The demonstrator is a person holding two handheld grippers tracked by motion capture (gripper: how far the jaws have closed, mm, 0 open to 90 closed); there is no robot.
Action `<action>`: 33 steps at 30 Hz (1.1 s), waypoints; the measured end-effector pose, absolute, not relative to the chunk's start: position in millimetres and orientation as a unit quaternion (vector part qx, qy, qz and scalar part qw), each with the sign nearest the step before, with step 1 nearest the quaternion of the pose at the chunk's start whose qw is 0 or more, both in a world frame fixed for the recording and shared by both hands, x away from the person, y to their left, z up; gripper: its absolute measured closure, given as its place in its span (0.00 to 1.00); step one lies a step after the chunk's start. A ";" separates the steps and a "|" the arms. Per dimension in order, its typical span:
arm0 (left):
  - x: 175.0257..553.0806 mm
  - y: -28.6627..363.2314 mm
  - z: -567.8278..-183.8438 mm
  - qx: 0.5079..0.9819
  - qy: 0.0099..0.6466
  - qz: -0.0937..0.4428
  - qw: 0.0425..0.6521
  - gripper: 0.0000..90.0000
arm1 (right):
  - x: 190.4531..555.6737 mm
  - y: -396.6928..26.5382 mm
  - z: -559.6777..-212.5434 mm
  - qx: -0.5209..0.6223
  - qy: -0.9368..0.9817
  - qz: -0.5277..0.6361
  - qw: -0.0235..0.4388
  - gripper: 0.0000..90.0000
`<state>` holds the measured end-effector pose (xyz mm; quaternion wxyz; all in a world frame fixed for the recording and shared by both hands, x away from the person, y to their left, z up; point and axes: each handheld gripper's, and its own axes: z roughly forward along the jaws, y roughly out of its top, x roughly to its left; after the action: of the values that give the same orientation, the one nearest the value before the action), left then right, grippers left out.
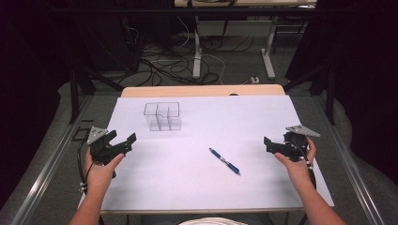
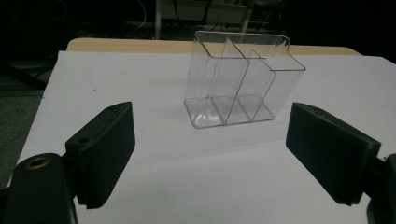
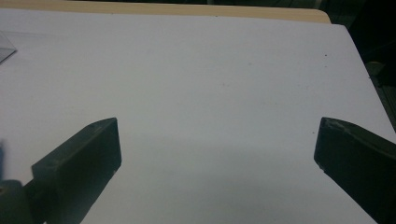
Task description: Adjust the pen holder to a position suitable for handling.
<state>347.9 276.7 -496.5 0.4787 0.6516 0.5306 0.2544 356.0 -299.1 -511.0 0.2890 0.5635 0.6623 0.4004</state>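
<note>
as both hands hover with jaws spread and empty, the blue pen (image 1: 225,161) lies flat on the white table (image 1: 197,187), inward of the right gripper (image 1: 272,145), well apart from the left gripper (image 1: 123,143); light, stiff, likely slippery, best pinched mid-barrel.

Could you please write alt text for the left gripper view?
A clear plastic organiser with three compartments stands upright and empty on a white tabletop. The left gripper faces it, black ribbed jaws wide open with nothing between them.
</note>
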 end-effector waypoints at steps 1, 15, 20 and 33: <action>348.8 276.0 -496.1 0.653 0.530 0.256 0.477 0.17 | 356.5 -299.2 -511.4 0.564 0.662 0.401 0.288 0.00; 360.8 263.1 -481.1 0.655 0.542 0.252 0.461 0.27 | 356.9 -299.6 -514.3 0.564 0.665 0.396 0.288 0.01; 371.7 259.2 -474.1 0.660 0.553 0.233 0.452 0.28 | 357.2 -298.1 -515.5 0.567 0.664 0.396 0.284 0.02; 404.9 258.9 -447.3 0.644 0.588 0.201 0.445 0.34 | 356.5 -297.1 -516.8 0.570 0.664 0.393 0.281 0.04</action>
<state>404.9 258.9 -447.3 0.4454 0.6443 0.5882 0.2013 356.5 -297.1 -516.8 0.2811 0.5705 0.6640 0.3932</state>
